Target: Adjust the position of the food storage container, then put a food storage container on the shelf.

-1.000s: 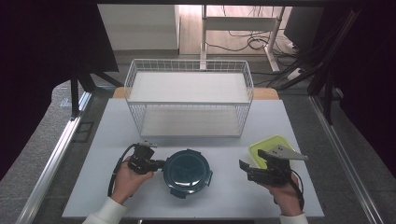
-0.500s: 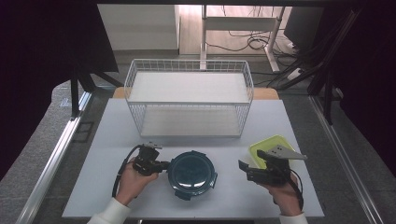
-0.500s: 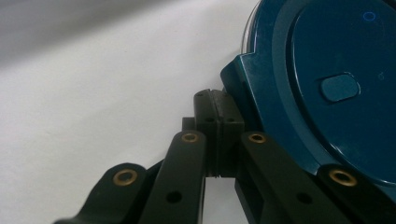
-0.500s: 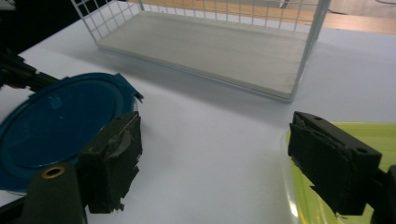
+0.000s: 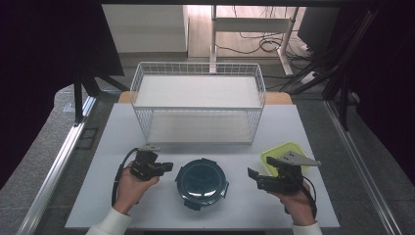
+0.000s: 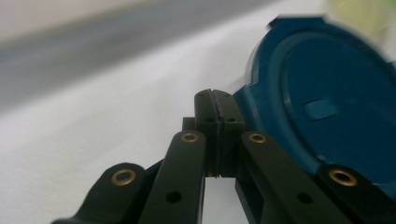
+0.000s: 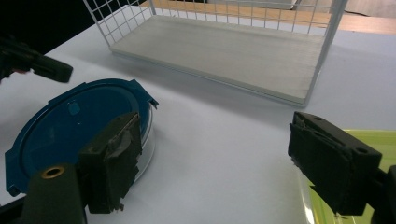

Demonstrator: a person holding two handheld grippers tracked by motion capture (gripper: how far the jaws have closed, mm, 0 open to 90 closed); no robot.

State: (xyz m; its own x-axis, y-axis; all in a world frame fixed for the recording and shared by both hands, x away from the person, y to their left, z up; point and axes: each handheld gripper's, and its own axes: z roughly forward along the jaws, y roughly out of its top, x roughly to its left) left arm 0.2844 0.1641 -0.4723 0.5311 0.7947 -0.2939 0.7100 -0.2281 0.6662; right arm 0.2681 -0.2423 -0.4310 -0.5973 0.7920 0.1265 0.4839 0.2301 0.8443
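Down at the near edge of the white table (image 5: 117, 127), two hands come in from the bottom of the high view, each gripping a black two-jaw tool. The left hand (image 5: 131, 185) reaches forward and slightly rightward, sleeve cuff just visible, and aims the left gripper (image 5: 165, 167) at the left rim of the round blue lidded container (image 5: 201, 183) that sits between the two hands. In the left gripper view its jaws are pressed flat together with nothing between them, their tip just beside the container's rim; whether it touches the rim I cannot tell. A black cable loops back from this gripper along the wrist.

The right hand (image 5: 296, 201) sits lower right, wrist turned so the right gripper (image 5: 252, 175) points left toward the container, apart from it. A grey three-cornered plate (image 5: 292, 158) rides on top. In the right gripper view its jaws stand wide apart, empty, with bare table between them; the container lies behind the jaw at that view's left, and a yellow-green lid or tray (image 7: 373, 140) lies under the other jaw.

Farther back, a white wire basket (image 5: 198, 105) with a pale board inside stands well apart from both hands.
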